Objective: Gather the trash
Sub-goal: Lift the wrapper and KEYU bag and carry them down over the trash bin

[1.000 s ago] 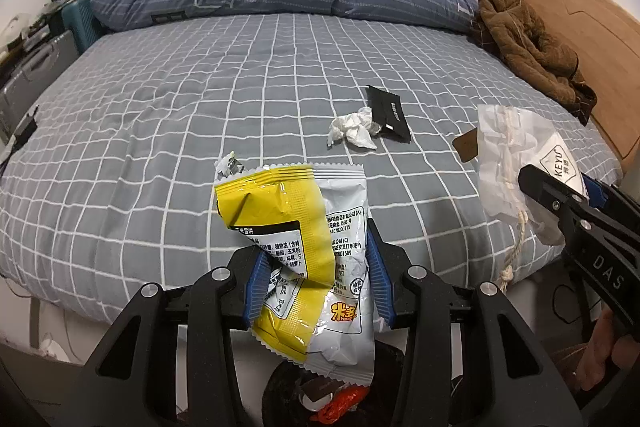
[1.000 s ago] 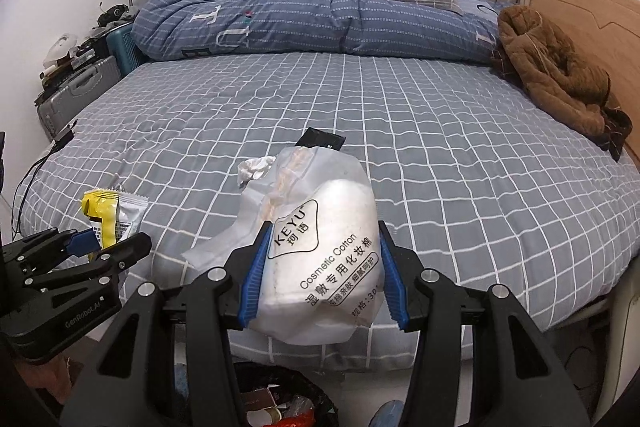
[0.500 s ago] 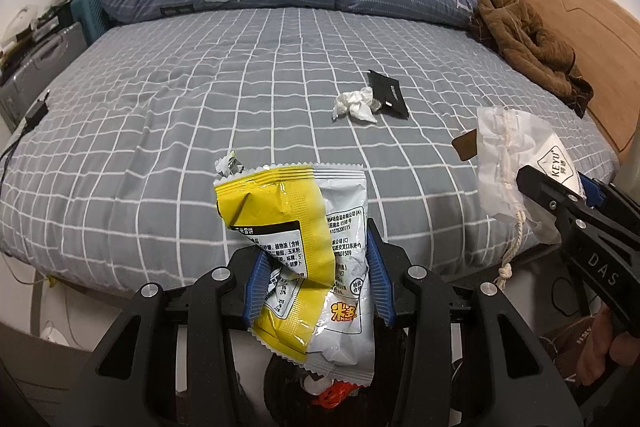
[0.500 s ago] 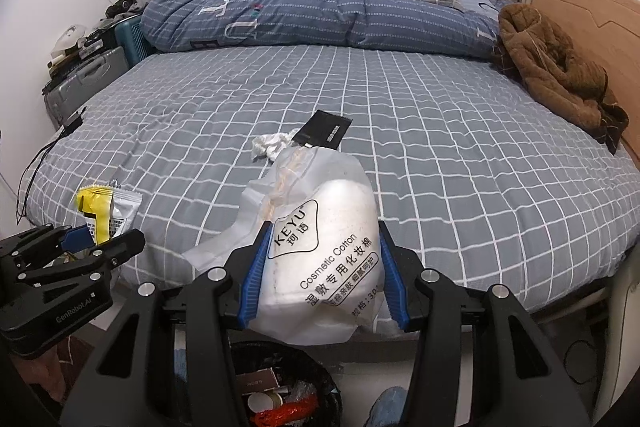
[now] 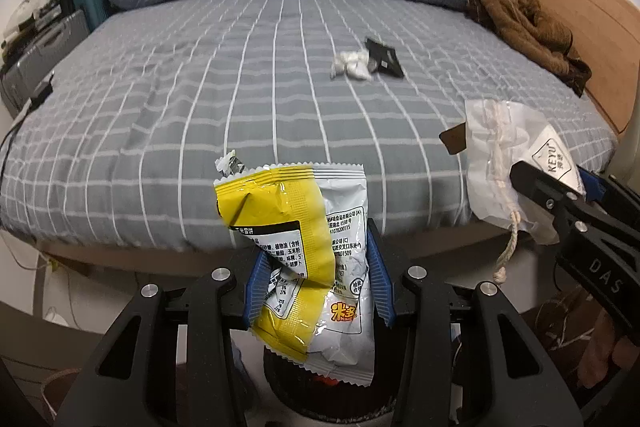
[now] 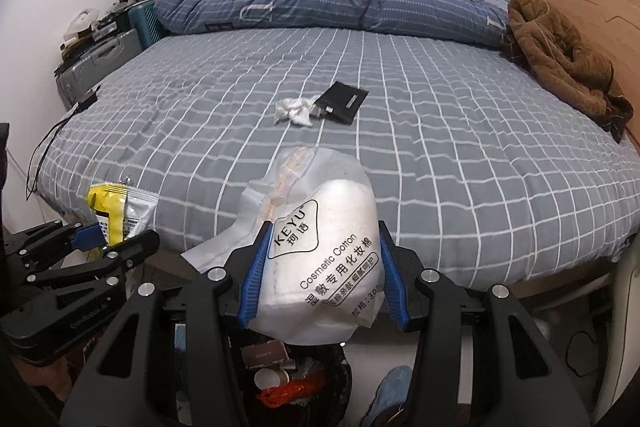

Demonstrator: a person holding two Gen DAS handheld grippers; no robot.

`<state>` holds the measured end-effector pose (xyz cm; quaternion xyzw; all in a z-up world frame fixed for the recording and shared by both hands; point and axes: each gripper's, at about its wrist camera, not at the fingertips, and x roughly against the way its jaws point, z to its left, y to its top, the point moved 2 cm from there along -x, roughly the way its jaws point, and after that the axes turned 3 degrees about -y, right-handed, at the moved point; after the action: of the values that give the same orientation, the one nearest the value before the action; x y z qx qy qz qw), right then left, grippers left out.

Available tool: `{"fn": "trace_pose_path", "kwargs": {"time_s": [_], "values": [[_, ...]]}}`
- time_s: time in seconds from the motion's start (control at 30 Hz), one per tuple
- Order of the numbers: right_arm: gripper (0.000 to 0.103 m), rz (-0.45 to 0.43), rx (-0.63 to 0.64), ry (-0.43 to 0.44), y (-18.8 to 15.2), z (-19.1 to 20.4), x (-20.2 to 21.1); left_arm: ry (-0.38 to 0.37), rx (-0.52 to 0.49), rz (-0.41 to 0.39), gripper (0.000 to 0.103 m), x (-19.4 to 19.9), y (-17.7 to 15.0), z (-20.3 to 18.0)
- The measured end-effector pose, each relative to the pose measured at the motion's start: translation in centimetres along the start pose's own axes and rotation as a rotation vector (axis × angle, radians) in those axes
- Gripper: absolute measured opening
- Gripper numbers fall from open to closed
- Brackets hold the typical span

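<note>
Two pieces of trash being carried to the bin beneath the tongs.

The left gripper point(image 5: 316, 279) is pinching a yellow snack wrapper point(image 5: 304, 251) at mid-height, its tail dangling over the dark bin point(image 6: 296, 383) ready for dropping; the right gripper point(image 6: 320, 275) is squeezing a cotton-pad bag point(image 6: 324, 251) likewise. Beyond both tongs, a tissue wad point(image 6: 294, 111) and black pouch point(image 6: 342, 103) are lying on the bed point(image 6: 480, 167). The bin's rim is largely hidden, probably directly underneath.

checked bed point(image 6: 440, 155): tissue point(image 6: 294, 111), black pouch point(image 6: 342, 101), duvet point(image 6: 320, 3)
</note>
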<state>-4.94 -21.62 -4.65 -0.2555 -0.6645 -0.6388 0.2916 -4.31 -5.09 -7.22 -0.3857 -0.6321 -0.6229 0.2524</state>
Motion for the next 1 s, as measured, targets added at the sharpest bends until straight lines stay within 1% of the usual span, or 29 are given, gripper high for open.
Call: {"fn": "trace_pose_path", "kwargs": {"time_s": [0.3, 0.73, 0.87, 1.0], "values": [[0.047, 0.06, 0.01, 0.006, -2.9, 0.5, -0.2, -0.002, 0.03, 0.05, 0.043, 0.0, -2.7, 0.6], [0.047, 0.143, -0.007, -0.02, -6.9, 0.4, 0.9, -0.017, 0.045, 0.13, 0.043, 0.6, -6.3, -0.1], [0.047, 0.171, -0.008, -0.025, -7.9, 0.1, 0.4, -0.018, 0.053, 0.157, 0.043, -0.1, -7.5, 0.1], [0.047, 0.198, -0.015, -0.03, -9.1, -0.4, -1.0, -0.013, 0.057, 0.179, 0.043, -1.8, -8.4, 0.4]]}}
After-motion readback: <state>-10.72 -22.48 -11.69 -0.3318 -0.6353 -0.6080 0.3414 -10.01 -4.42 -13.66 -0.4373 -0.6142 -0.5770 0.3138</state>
